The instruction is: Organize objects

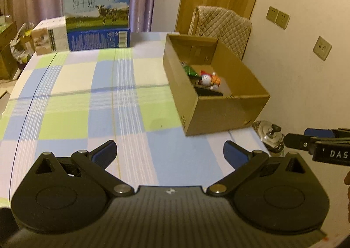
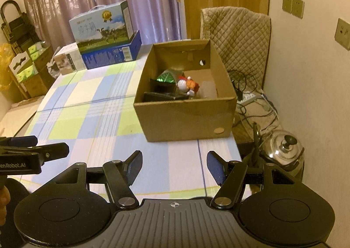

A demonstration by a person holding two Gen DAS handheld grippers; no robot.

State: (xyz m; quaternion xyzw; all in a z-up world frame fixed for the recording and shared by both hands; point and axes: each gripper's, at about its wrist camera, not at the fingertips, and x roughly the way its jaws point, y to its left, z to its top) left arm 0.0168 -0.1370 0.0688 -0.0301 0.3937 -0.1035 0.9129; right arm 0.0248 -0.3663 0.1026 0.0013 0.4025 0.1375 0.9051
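Both the left gripper (image 1: 170, 153) and right gripper (image 2: 174, 166) are held spread and empty over the checked table (image 2: 87, 116), while small, seemingly light toys (image 2: 188, 86), best pinched at their bodies, are seen inside the cardboard box (image 2: 186, 118).

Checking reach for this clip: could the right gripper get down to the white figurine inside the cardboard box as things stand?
Probably yes. The cardboard box is open-topped, the white figurine lies uncovered on top, and the right gripper is open and empty with bare tablecloth between.
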